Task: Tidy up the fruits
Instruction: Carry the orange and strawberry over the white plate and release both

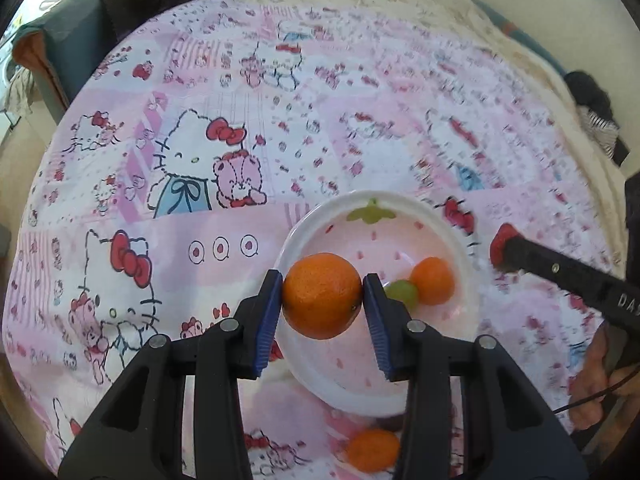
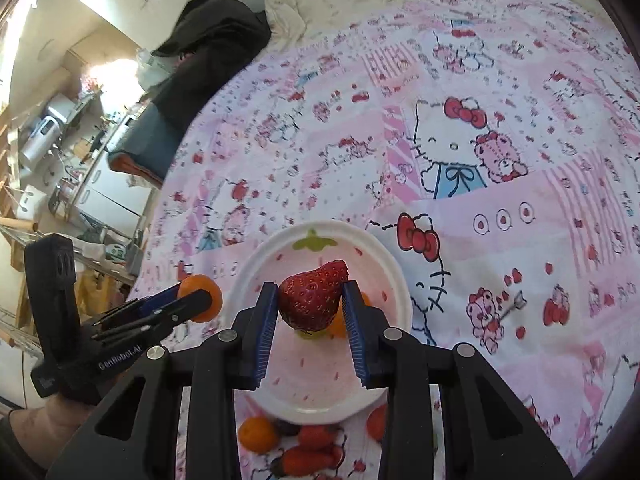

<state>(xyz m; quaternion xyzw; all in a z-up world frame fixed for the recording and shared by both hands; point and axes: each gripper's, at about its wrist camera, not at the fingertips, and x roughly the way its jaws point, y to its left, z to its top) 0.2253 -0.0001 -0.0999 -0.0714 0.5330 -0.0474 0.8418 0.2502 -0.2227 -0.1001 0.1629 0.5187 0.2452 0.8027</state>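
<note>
Fruit is partly sorted, we judge. From the left wrist, our left claw [image 1: 323, 295] grips an orange [image 1: 322, 295] above the plate [image 1: 460, 248], where a small orange [image 1: 433, 281] and a grape [image 1: 403, 292] already lie. From the right wrist, our right claw [image 2: 310, 295] grips a strawberry [image 2: 311, 295]; loose fruit [image 2: 258, 434] waits on the bed's cartoon-cat sheet [image 2: 500, 240], cluttered shelves [image 2: 60, 140] beyond.

Bed [image 1: 280, 80]: far half open cloth; plate [image 1: 472, 280] partly filled by tangerine [image 1: 433, 280] and grape [image 1: 404, 291]; loose fruit [image 2: 312, 448] crowds near edge.
</note>
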